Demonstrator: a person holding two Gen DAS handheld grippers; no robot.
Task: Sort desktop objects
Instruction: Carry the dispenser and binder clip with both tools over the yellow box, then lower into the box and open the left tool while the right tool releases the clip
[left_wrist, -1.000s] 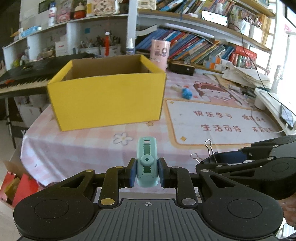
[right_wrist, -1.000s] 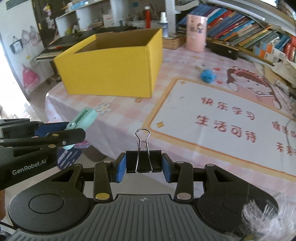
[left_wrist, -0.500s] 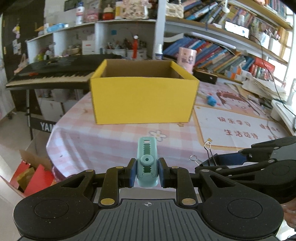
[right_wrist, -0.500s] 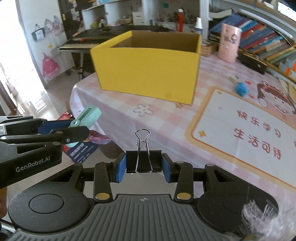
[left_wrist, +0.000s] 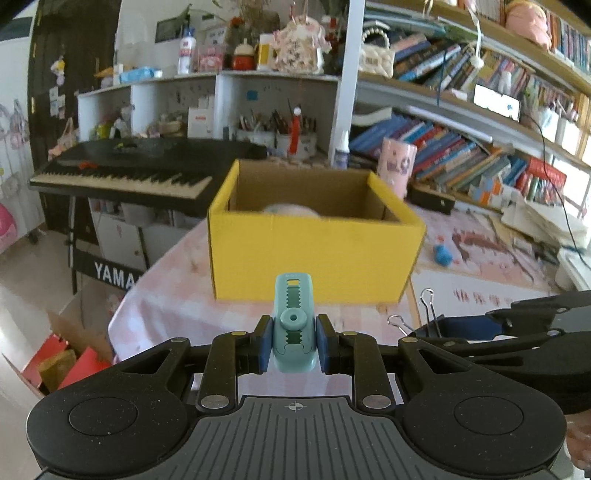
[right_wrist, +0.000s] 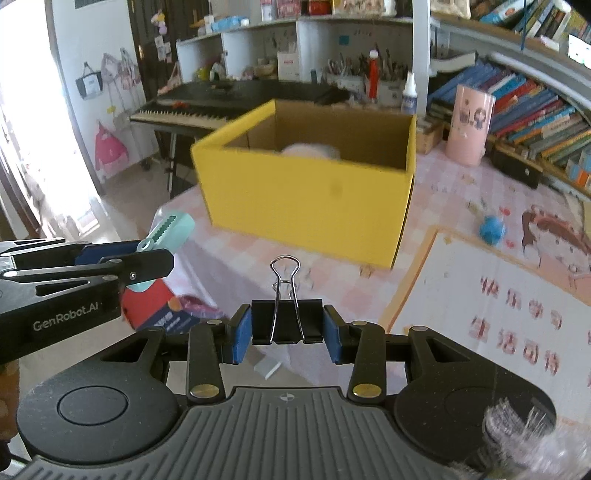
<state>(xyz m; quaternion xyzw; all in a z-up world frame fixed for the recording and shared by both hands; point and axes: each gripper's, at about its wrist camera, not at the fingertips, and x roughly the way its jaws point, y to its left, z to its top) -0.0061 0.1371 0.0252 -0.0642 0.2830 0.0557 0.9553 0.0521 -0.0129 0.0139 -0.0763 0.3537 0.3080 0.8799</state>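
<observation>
A teal plastic clip (left_wrist: 294, 325) is clamped between the pads of the left gripper (left_wrist: 294, 345), held in the air in front of the yellow cardboard box (left_wrist: 314, 243). A black binder clip (right_wrist: 284, 320) is gripped by the right gripper (right_wrist: 285, 326), likewise short of the box. A pale rounded object (right_wrist: 312, 150) is seen inside the box, and a blue ball (right_wrist: 492, 229) lies on the tablecloth to its right.

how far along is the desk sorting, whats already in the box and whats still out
Done: one pale rounded item already lies inside the yellow box; it is too blurred to name. In hand: the left gripper is shut on the teal clip, and the right gripper is shut on the black binder clip, both short of the box. Left: dropping both in, plus the small blue object on the table.
</observation>
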